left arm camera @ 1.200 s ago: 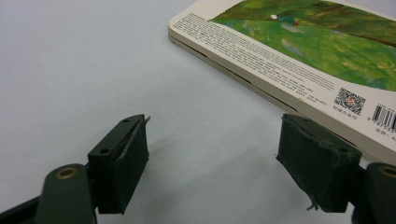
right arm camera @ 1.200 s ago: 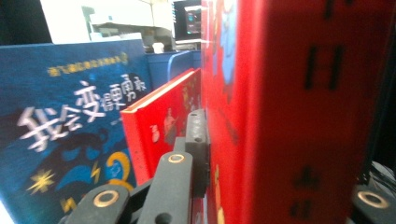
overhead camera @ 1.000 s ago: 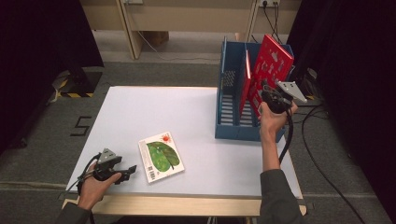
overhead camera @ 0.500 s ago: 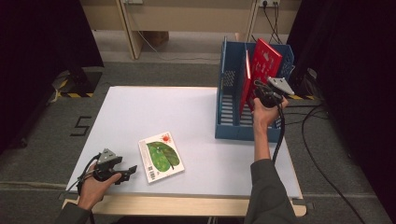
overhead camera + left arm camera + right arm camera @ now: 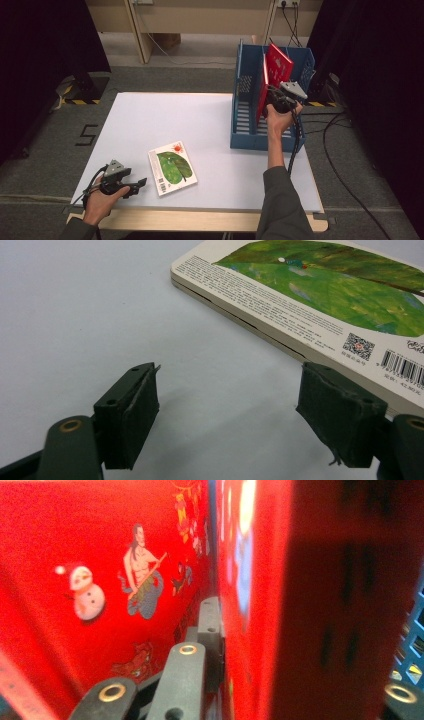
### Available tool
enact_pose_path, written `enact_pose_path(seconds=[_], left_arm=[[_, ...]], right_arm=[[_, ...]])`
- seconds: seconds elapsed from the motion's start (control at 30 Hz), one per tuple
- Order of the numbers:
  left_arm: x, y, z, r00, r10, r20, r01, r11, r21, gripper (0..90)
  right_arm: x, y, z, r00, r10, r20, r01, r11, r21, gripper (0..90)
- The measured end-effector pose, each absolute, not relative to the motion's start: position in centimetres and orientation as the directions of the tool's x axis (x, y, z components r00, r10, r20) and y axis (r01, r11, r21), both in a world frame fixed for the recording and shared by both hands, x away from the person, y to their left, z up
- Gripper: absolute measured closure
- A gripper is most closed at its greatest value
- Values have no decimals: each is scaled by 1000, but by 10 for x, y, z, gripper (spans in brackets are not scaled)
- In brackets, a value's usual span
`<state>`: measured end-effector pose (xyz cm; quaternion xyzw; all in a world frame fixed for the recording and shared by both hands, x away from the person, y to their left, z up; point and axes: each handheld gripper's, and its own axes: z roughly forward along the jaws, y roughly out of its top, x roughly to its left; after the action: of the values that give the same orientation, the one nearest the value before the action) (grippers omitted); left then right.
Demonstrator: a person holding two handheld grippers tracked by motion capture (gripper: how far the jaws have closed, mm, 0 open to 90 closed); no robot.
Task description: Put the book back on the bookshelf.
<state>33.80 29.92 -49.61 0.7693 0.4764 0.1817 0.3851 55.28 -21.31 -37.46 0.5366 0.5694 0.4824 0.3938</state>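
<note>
A black figure "5" (image 5: pixel 87 135) is marked on the grey floor just left of the table. The green-leaf book's (image 5: pixel 320 300) back cover carries a QR code (image 5: pixel 358 345), a barcode (image 5: pixel 404 369) with digits too small to read, and lines of fine print (image 5: pixel 260 297) that cannot be made out.

Table surface (image 5: pixel 165 120) lay bare across its left and centre, giving open passage. One flat book (image 5: pixel 172 167) lay near the front edge, just beside the left gripper (image 5: pixel 136 184). Blue rack (image 5: pixel 245 107) blocked the right rear corner; its dividers and an upright red book (image 5: pixel 276 70) narrowed the slots.
</note>
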Motion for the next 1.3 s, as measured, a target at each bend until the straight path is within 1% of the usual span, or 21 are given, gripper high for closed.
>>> enact_pose_path(seconds=[0.37,0.53,0.6,0.77,1.0,1.23,1.3], left_arm=[[338,299,-496,484,871,-86,594,-254,763,232],[338,299,-496,485,870,-90,597,-254,761,232],[338,298,-497,488,867,-101,596,-247,764,232],[337,297,-497,488,867,-97,599,-252,760,232],[338,298,-497,485,869,-95,599,-252,760,232],[338,297,-497,484,871,-89,598,-254,760,232],[337,297,-497,483,871,-90,598,-253,760,232]], right_arm=[[561,-211,-377,-121,991,58,282,-22,959,776],[561,-213,-377,-131,987,88,311,-43,949,765],[561,-213,-379,-133,988,82,335,-33,941,765],[559,-213,-383,-142,986,90,344,-36,938,758],[553,-214,-379,-165,981,99,351,-35,936,735],[537,-214,-376,-193,974,117,366,-39,930,689],[531,-216,-376,-198,971,131,358,-53,932,688]])
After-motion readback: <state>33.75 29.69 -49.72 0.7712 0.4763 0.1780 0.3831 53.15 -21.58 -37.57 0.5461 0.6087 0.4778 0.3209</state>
